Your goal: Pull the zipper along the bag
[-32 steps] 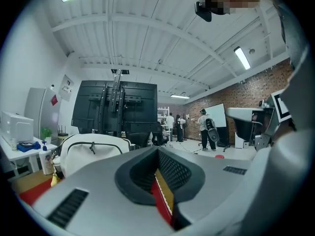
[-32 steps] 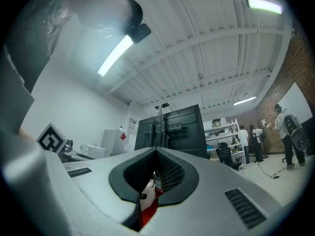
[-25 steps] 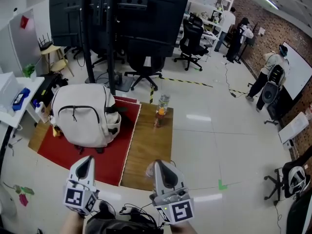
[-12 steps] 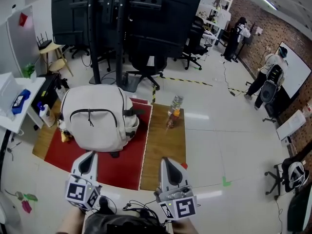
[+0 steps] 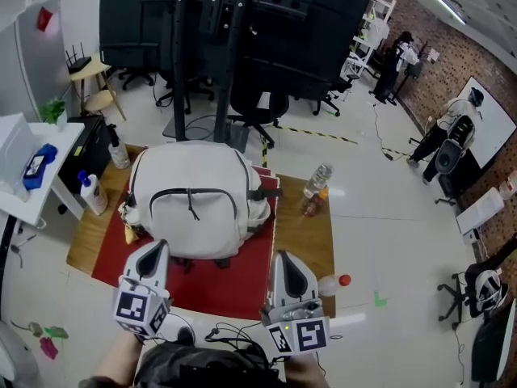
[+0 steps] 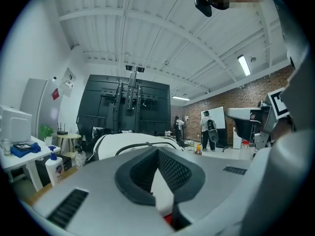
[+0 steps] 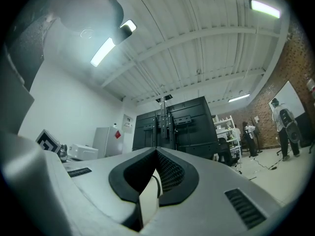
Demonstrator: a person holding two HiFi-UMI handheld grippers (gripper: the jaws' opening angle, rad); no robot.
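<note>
The cream fabric backpack is standing upright on a red mat, its black arched zipper facing the person. Compared with a second ago, the backpack is sitting nearer the middle of the head view and filling more of it, and both grippers are now closer to it. The left gripper is hovering at the backpack's lower front edge, jaws nearly together with nothing between them. The right gripper is hanging just right of that edge, over the mat, jaws fully together and empty. In the left gripper view the backpack is showing just beyond the closed jaws. A clear plastic bottle with a red cap, lying on the wooden board right of the backpack, is newly in view. An upright bottle of orange liquid is standing further back on that board.
</note>
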